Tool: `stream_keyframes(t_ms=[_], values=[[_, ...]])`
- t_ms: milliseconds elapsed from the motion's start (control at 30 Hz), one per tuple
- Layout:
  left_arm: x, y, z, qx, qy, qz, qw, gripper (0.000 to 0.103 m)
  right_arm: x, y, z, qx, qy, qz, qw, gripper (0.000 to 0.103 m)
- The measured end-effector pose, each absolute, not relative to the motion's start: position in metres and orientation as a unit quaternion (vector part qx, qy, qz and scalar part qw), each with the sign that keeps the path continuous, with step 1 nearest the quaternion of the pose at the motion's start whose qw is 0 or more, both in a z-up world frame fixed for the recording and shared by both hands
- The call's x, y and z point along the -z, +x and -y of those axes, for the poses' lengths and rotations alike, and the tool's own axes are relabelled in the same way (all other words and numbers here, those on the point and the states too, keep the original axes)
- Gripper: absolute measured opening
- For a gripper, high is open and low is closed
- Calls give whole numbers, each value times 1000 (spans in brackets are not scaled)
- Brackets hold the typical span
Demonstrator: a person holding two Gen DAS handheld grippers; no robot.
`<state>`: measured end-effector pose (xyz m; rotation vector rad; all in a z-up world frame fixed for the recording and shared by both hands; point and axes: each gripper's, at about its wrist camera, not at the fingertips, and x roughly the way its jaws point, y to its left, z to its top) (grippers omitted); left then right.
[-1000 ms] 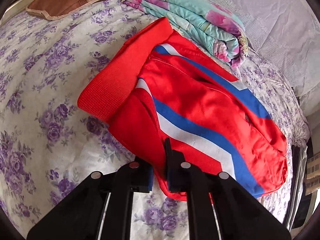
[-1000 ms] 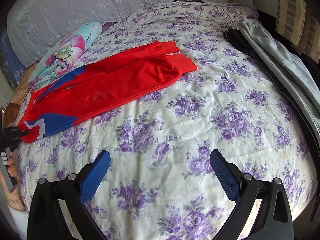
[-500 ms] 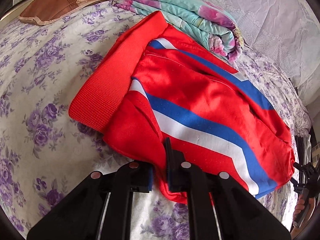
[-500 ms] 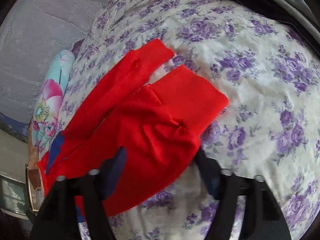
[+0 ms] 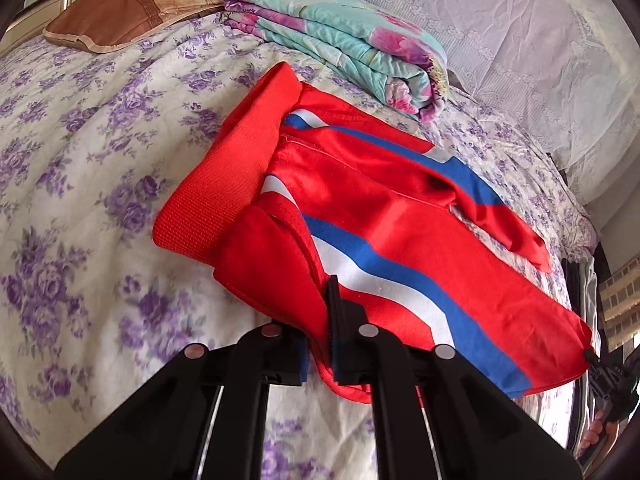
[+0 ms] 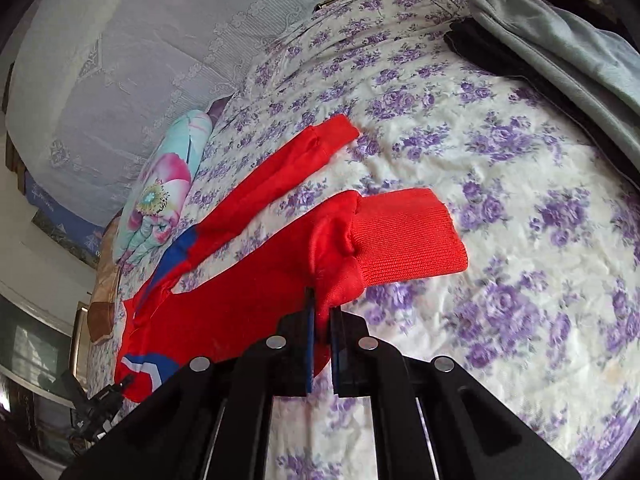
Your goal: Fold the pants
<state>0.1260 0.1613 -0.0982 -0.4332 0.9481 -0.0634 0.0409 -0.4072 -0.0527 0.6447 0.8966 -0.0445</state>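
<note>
My left gripper [image 5: 320, 344] clenches the waist end of the red satin track pants with blue and white stripes [image 5: 400, 220], while my right gripper [image 6: 320, 332], whose jaws have just been closing, pinches one ribbed cuff [image 6: 404, 236]. One pair, two legs (the other cuff [image 6: 332, 134] lies free), stretched lengthwise between my hands across the floral bedspread [image 6: 520, 280].

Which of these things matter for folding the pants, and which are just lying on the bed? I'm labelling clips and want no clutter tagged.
Part of the job:
- red pants
- left gripper, shut on their waist end
- right gripper, just closed on a leg near its cuff

Lying about:
- folded floral quilt
- brown pillow
- grey garment
- black garment
</note>
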Motion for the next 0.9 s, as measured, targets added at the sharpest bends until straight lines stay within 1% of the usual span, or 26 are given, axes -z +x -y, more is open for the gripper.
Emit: stream_keyframes(t_ms=[100,133,167,200,233,267,300,333,400,433,467,533,567,600,633,700,800,900], values=[[103,113,-167,27,-212,-464,860,7,80,24,408,38,292,-454,841,7],[110,115,-167,22,-204,-475,856,9,97,26,407,45,284,-472,834,10],[119,119,-166,16,-193,-493,848,13,113,29,406,56,273,-496,822,16],[127,120,-166,13,-189,-510,839,18,122,27,405,56,269,-501,820,18],[126,115,-169,17,-195,-509,838,19,119,24,402,55,260,-493,828,21],[119,107,-170,17,-189,-503,843,22,113,24,399,51,244,-505,826,37],[110,96,-170,10,-165,-499,851,30,104,22,398,50,230,-513,825,49],[100,86,-171,-3,-140,-494,858,36,92,16,399,63,215,-506,833,64],[76,65,-179,-31,-109,-478,871,36,63,5,403,97,174,-480,854,67],[63,59,-185,-35,-107,-465,878,36,50,5,406,104,160,-472,861,73],[50,58,-190,-37,-112,-454,883,36,38,8,411,100,161,-465,865,75],[30,73,-193,-29,-107,-442,890,37,19,29,419,74,173,-453,872,75],[23,87,-189,-26,-95,-442,892,38,10,45,417,60,159,-439,882,75],[19,104,-184,-27,-85,-446,891,42,2,62,413,47,129,-422,896,75],[18,125,-179,-21,-82,-454,887,51,-2,82,406,34,86,-407,909,75],[25,169,-167,4,-87,-476,875,58,3,127,388,2,2,-404,915,75],[47,230,-144,9,-75,-505,860,58,28,178,363,-81,-94,-430,894,75],[75,273,-132,1,-72,-527,847,58,53,220,347,-102,-167,-451,871,74]])
